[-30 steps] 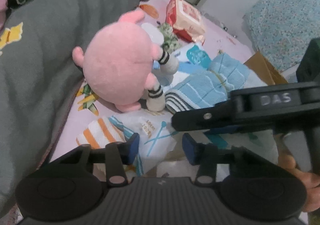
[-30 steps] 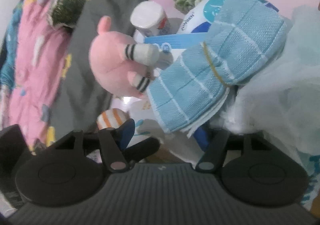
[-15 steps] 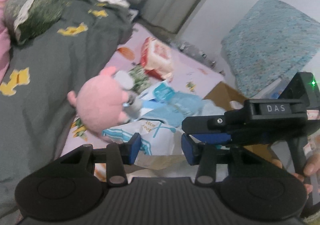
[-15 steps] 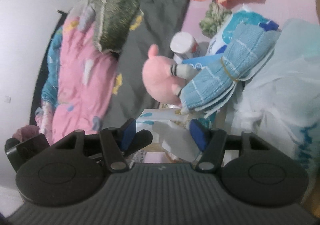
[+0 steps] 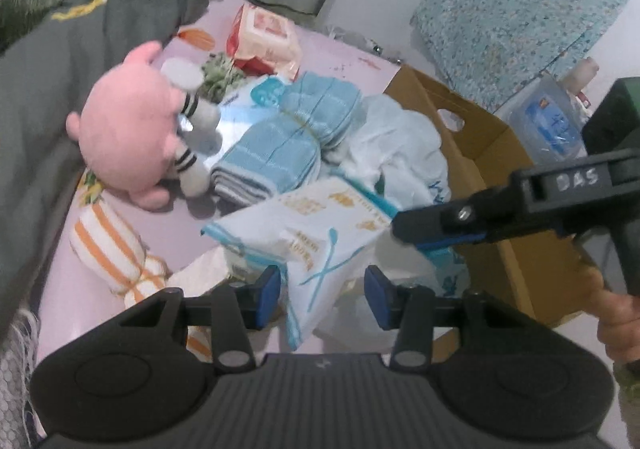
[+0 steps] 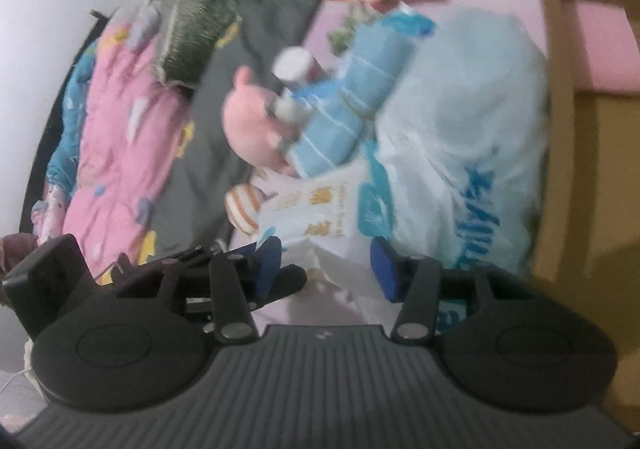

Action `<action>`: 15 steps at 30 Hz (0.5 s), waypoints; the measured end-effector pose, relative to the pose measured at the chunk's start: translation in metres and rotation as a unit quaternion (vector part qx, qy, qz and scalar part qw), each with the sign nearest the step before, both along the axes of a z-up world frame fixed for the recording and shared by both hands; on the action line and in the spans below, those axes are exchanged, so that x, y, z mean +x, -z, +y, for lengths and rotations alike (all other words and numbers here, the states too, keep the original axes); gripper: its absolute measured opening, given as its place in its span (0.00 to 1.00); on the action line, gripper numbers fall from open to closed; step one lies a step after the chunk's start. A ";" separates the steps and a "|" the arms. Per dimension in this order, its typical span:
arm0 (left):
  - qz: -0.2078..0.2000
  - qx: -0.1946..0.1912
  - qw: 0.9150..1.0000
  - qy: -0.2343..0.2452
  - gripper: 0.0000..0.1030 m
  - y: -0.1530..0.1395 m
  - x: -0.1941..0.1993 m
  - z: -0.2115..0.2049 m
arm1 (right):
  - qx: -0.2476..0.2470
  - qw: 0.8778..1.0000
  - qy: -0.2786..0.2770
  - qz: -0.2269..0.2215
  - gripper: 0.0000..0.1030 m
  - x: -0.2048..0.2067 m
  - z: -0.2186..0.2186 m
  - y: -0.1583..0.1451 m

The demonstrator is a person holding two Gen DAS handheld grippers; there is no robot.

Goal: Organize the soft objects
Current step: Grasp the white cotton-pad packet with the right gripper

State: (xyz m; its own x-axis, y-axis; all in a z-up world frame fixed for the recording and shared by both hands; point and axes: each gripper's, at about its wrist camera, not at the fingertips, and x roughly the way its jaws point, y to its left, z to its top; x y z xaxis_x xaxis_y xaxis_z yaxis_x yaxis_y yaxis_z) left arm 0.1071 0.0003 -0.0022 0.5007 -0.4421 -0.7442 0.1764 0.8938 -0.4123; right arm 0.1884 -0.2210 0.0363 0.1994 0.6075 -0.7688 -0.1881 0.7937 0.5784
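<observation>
Left tool (image 5: 324, 297) is held narrowly open over the bed (image 5: 160, 229), and a lower corner of the white packet (image 5: 320, 233) with blue print hangs between its blue pads without being pinched by them. Right tool (image 6: 326, 269) is brought in at the packet's right edge; its jaws are closing with the packet's white lower part between them, but its own view is blurred and it cannot be told whether the pads press on the packet. A hand (image 5: 616, 321) is seen gripping that tool's handle, well to the right of the packet. The packet is tilted, its far end raised. Just beyond the packet a blue cloth bundle (image 5: 288, 145), bound round the middle by a thin band, is laid on the bed. Beyond the packet and to its left a pink plush toy (image 5: 128, 129) is leaned against the bundle. Just left of the packet an orange-striped cloth roll (image 5: 108, 245) is seen lying on the sheet. Beyond the packet and to its right a white plastic bag (image 5: 400, 145) is heaped against the wall of an open cardboard box (image 5: 480, 153). Far beyond the packet a red wipes pack (image 5: 264, 37) is set on the sheet. Well to the packet's left the bed is covered by a grey blanket (image 5: 60, 69).
</observation>
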 end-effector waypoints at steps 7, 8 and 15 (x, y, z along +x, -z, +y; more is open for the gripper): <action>0.030 -0.036 0.999 -0.001 0.50 0.011 0.004 0.014 | -0.022 0.999 -0.006 -0.039 0.46 0.008 0.006 -0.010; 0.035 -0.043 0.998 -0.002 0.52 0.012 0.006 0.015 | -0.025 0.999 -0.008 -0.034 0.46 0.009 0.009 -0.008; 0.006 -0.026 1.000 -0.010 0.56 -0.010 0.009 0.028 | -0.016 1.000 0.003 -0.018 0.45 0.007 0.011 -0.003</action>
State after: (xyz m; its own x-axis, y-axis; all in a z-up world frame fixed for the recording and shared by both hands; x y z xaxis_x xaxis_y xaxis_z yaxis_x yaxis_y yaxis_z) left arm 0.1157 0.0285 0.0080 0.5007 -0.4707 -0.7265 0.1528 0.8741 -0.4610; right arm 0.1957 -0.2105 0.0390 0.2301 0.5819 -0.7800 -0.2037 0.8126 0.5461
